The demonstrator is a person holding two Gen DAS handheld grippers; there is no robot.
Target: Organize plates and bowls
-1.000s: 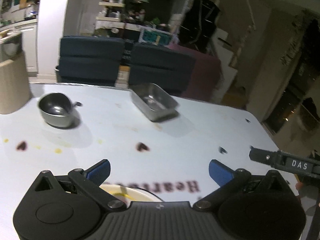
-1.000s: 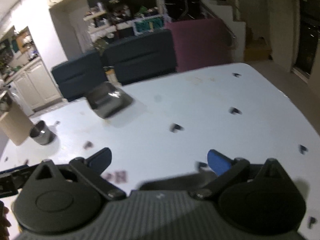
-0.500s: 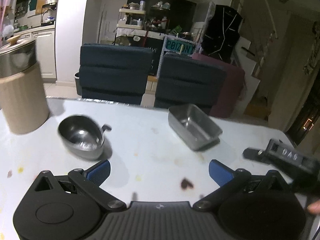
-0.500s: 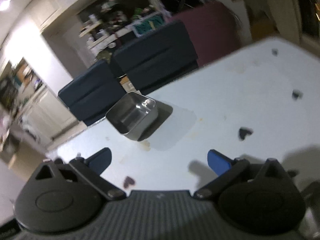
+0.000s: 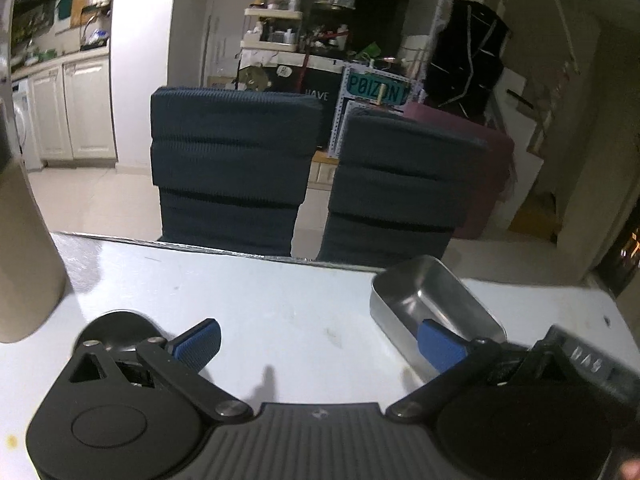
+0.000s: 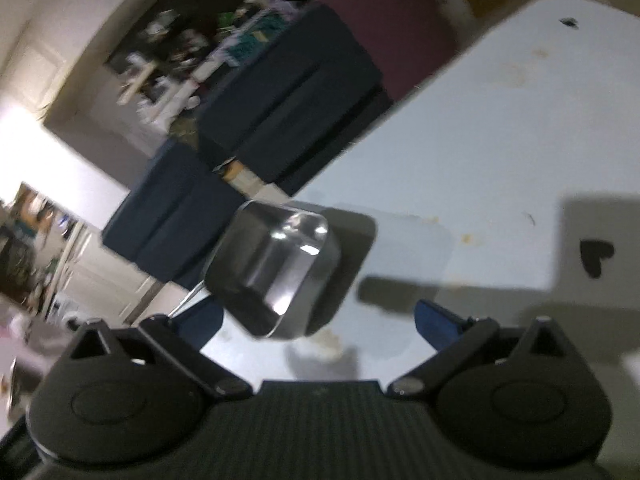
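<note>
The left gripper [image 5: 318,338] is held low and level over the white table [image 5: 280,304], pointing straight toward the far edge where two dark blue chairs [image 5: 234,168] stand. Its blue-padded fingers [image 5: 198,342] are spread wide with nothing between them but bare tabletop. Just ahead of its right finger sits a rectangular steel tray [image 5: 434,306], upright and empty, close to the far edge of the table; the finger pad overlaps the tray's near corner in this view, though whether it touches cannot be told. A tall beige container [image 5: 24,256] stands at the left edge of the table. To the lower right, part of the other gripper's black body [image 5: 584,364] reaches in beside the tray.

The right gripper [image 6: 318,322] is rolled steeply, so the table and room slant across its view, which is blurred. Its jaws are likewise wide apart and hold nothing. The steel tray [image 6: 276,268] lies just in front of its left finger [image 6: 202,318], seemingly resting on the table [image 6: 500,140] with its shadow falling to the right. A small dark heart-shaped mark [image 6: 596,256] shows on the tabletop farther right.
</note>
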